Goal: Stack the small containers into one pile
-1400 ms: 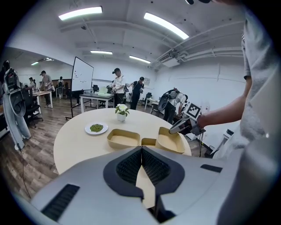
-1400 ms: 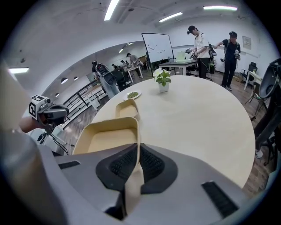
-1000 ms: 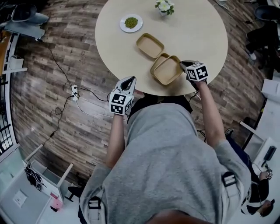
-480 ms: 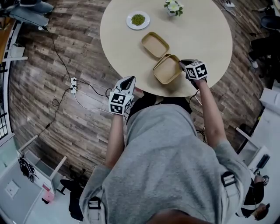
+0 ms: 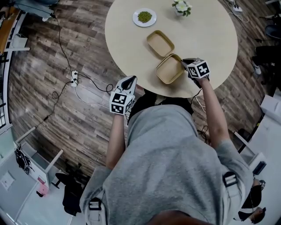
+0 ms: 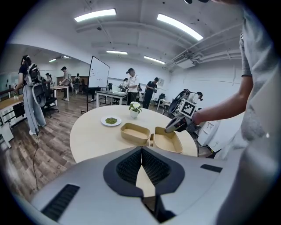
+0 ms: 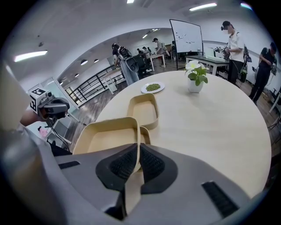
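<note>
The right tongs (image 7: 137, 161) are pinching the near wall of the held container (image 5: 170, 70), pads pressing on either side of the thin rim; that grip is looking no different from a second ago. What is changing is the fit: a second ago the held container was sitting offset toward the near right of the lower container (image 7: 145, 132), leaving a broad strip of that one's rim showing; now the two outlines are nearly coinciding, and only a thin edge of the lower one is peeking out on the far side. I am reading this as the held container being settled down into the lower one, so a pile of two is almost made; whether it is fully seated I cannot tell.

The left tongs (image 5: 129, 80) are hanging off the near left edge of the counter (image 5: 206, 30), pads pressed together with nothing between them, much where they were a second ago.

The third container (image 5: 160, 43) is lying alone just beyond the pile on the far left side; whether it is touching the pile I cannot tell; it is still needing to be stacked. Farther off, the plate (image 5: 144, 17) and the plant (image 5: 182, 7) are standing well apart from the work.
</note>
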Demonstrator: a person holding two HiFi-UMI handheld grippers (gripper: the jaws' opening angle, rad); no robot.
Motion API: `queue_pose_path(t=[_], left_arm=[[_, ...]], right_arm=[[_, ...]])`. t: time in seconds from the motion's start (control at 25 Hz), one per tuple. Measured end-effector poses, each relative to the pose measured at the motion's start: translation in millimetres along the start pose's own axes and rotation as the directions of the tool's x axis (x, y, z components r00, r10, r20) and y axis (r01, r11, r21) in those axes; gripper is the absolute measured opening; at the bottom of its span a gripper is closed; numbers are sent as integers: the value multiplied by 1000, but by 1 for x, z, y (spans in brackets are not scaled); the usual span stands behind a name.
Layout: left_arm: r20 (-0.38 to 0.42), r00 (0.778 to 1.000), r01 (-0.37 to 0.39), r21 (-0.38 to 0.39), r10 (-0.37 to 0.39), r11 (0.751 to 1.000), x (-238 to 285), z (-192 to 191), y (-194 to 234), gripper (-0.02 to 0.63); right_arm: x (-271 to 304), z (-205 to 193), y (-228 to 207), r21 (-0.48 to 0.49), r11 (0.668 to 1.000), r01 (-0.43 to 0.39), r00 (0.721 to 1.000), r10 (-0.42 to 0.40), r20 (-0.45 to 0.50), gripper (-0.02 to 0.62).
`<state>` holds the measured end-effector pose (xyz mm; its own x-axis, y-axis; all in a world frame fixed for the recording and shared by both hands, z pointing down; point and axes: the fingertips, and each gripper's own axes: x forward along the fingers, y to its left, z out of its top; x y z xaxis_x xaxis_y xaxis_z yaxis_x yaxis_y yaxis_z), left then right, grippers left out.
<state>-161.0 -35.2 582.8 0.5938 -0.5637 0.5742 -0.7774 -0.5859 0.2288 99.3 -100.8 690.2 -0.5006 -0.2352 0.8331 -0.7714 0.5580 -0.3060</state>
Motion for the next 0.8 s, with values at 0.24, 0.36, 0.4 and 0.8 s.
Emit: queue_pose_path(t=[0.24,0.36,0.4,0.8], left_arm=[[-7,1000,-16,-10,16,1000,-4,-4,-3,18],[-8,1000,-21,-11,21,1000,-6,-4,-6,18],[-8,1000,-21,-10,21,1000,-6,-4,-6,18],[-28,999,-21,0,21,1000,-2,-5,-10,18]], right_arm=[[6,-1,-2,-13,1000,-15,1000,15,-20,23],[7,1,-3,-25,1000,-12,1000,11,-27,23],[8,2,-3,-29,1000,-10,1000,9,-28,23],[16,1,-9,-34,999,-6,1000,5,-25,23]])
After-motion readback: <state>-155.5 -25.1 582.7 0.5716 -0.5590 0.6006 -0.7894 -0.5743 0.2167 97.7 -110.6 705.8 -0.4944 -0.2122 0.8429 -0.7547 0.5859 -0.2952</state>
